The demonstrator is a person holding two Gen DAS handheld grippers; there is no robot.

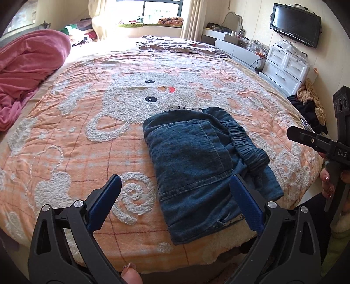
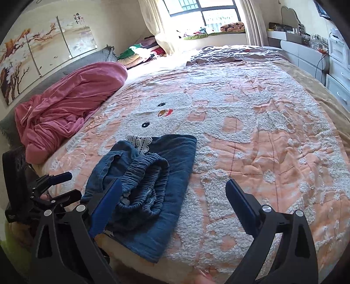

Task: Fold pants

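Peach quilting with a raised white cartoon figure covers the bed (image 1: pixel 91 139), and on it, near the front edge, the pants (image 1: pixel 192 161) are laid in a folded denim bundle with the gathered waistband (image 1: pixel 247 144) on top. In the left wrist view the bundle is seen at about one o'clock from the left gripper (image 1: pixel 175 190), whose blue-padded jaws are spread wide with nothing clamped; its right finger is seen over the lower corner of the denim, though contact cannot be told. In the right wrist view the right gripper (image 2: pixel 174 195) is likewise held wide apart and empty, the pants (image 2: pixel 153 174) lying at about eleven o'clock, the left finger overlapping the waistband in the picture. A crumpled pink blanket (image 2: pixel 65 109) is piled at ten o'clock along the headboard side, beneath a painted wall panel (image 2: pixel 32 61). A bright window (image 2: pixel 207 15) with curtains is placed at twelve o'clock beyond the bed. White drawers (image 1: pixel 284 67) and a wall-mounted television (image 1: pixel 295 24) are found at two o'clock in the left view.
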